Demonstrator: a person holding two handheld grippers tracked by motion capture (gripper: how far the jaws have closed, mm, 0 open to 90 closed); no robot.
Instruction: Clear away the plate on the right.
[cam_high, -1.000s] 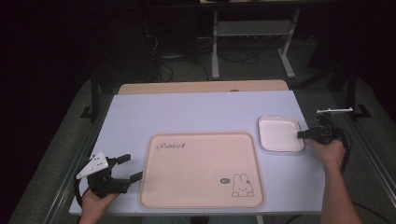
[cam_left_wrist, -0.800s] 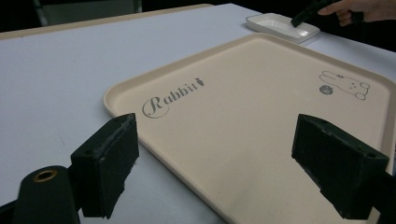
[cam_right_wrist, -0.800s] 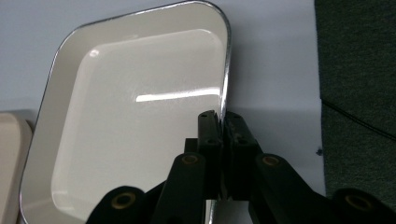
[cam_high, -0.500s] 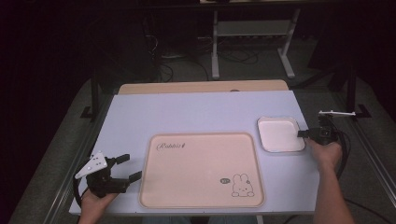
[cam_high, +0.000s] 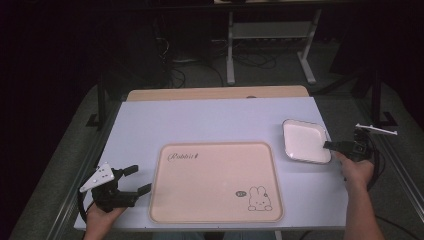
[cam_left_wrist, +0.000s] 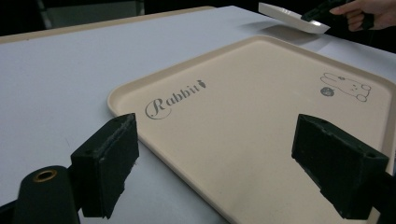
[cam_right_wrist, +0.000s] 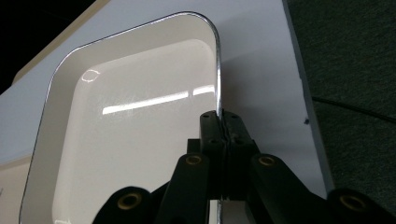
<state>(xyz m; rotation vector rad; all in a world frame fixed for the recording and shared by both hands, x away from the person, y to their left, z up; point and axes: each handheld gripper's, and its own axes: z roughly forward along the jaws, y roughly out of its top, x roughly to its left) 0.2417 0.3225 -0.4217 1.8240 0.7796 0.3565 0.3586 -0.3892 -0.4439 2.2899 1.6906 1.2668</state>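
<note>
A beige tray (cam_high: 215, 180) with a rabbit drawing and the word "Rabbit" lies at the table's front middle. My left gripper (cam_high: 137, 180) rests just left of it, open. Its jaws (cam_left_wrist: 224, 172) stand wide apart and frame the tray's (cam_left_wrist: 261, 116) left edge with nothing between them. A white square dish (cam_high: 304, 140) is at the right of the table. My right gripper (cam_high: 332, 146) is shut on the dish's right rim. The right gripper view shows the fingertips (cam_right_wrist: 223, 119) pinching the dish's (cam_right_wrist: 130, 130) thin edge. Seen from the left gripper, the dish (cam_left_wrist: 292, 16) seems raised slightly above its shadow.
The pale table top (cam_high: 215, 120) has a wooden strip (cam_high: 215, 93) along its far edge. Dark floor, cables and a metal stand (cam_high: 270, 40) lie beyond. The table's right edge (cam_right_wrist: 299, 93) runs close beside the dish.
The dish and my right gripper have shifted slightly to the right. The left gripper and the tray have stayed put.
</note>
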